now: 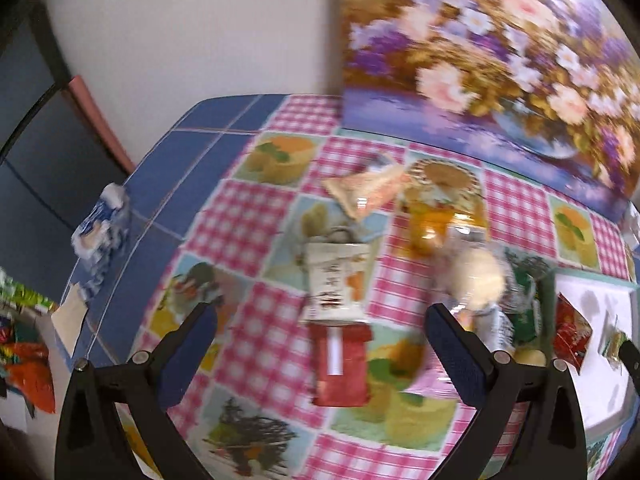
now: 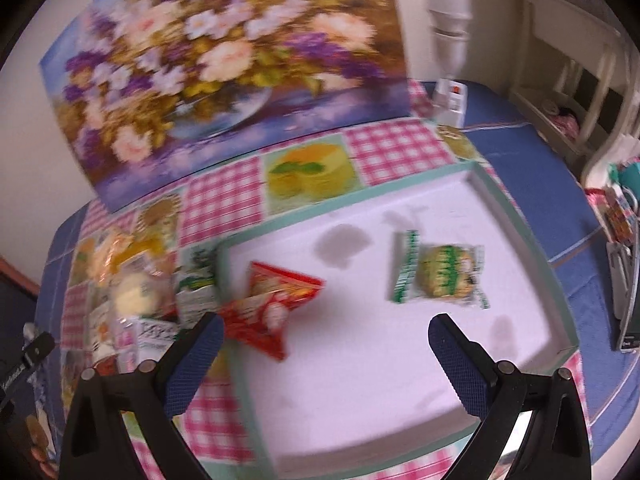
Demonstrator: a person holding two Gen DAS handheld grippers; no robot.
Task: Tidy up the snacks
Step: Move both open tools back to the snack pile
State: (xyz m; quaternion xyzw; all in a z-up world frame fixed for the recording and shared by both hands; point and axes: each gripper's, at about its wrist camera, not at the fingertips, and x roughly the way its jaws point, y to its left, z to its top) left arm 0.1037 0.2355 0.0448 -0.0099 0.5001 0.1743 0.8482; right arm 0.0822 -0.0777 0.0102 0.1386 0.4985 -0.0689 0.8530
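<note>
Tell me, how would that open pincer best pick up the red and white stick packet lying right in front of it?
Probably from above, pinching the red and white packet across its narrow width near the middle. It lies flat on the tablecloth, long axis pointing away, already between the open left gripper fingers, with clear cloth on both sides.

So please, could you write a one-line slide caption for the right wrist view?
Open right gripper above a white tray holding a red snack packet and a green-wrapped cookie, more snacks waiting on the checkered tablecloth.
</note>
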